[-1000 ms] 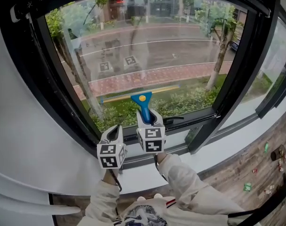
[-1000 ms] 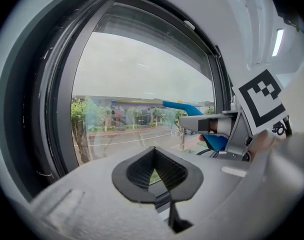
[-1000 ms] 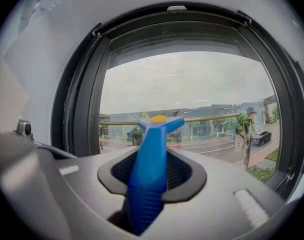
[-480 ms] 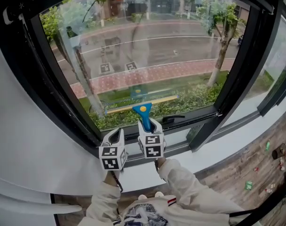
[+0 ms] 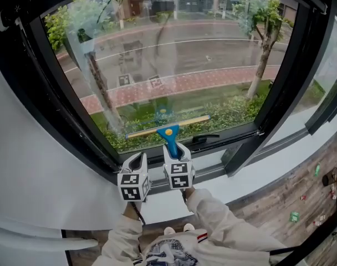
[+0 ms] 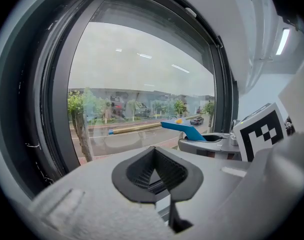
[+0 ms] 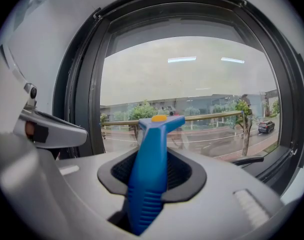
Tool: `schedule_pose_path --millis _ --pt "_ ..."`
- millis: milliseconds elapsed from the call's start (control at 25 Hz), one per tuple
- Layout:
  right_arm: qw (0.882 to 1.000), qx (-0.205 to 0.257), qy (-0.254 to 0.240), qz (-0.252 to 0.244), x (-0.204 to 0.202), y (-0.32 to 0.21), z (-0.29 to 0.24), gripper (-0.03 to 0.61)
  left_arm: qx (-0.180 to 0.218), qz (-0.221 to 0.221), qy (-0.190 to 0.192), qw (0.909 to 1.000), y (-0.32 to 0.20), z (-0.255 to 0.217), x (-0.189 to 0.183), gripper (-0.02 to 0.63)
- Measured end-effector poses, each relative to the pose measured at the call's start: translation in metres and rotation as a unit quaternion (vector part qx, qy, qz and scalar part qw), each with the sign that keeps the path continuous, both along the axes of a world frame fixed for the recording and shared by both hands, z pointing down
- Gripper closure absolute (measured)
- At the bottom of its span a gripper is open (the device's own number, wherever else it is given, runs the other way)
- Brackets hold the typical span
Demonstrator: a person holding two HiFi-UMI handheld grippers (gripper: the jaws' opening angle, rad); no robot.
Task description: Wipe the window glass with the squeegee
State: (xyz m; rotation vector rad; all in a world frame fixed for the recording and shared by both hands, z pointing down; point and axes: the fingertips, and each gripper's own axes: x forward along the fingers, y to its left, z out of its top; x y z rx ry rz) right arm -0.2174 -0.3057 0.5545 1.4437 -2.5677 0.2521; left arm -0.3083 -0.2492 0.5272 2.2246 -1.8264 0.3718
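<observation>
A large pane of window glass (image 5: 174,65) sits in a thick black window frame (image 5: 279,87), with a plain white wall (image 5: 30,170) to the left and a white window sill (image 5: 268,168) running below. At the lower right is a wood-plank floor (image 5: 301,193) with small scattered bits on it. Through the pane are a wet grey road, a red-brick pavement, trees and a green hedge. A black lever handle (image 5: 204,139) lies on the bottom rail of the frame.

The right claw (image 5: 177,148) is clamped on the ribbed blue plastic handle of the squeegee (image 5: 169,134), which has a yellow button at its head. Its brass-coloured blade lies against the lowest part of the glass, just above the bottom rail, rising slightly to the right. The left claw (image 5: 138,157) hangs just beside it, its jaws drawn together with nothing between them. Each claw carries a cube with black-and-white square markers
</observation>
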Motion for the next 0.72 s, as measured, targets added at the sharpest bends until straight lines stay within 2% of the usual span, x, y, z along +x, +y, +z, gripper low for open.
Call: schedule_pose_path --millis 320,720 --pt "1.0 -0.008 -0.007 -0.002 -0.003 0.001 0.009 0.449 -0.007 0.0 -0.001 1.0 0.001 0.007 -0.003 0.614" --pt "0.999 -0.043 0.007 -0.008 -0.007 0.005 0.039 0.449 -0.014 0.002 -0.003 0.9999 0.002 0.012 -0.002 0.614"
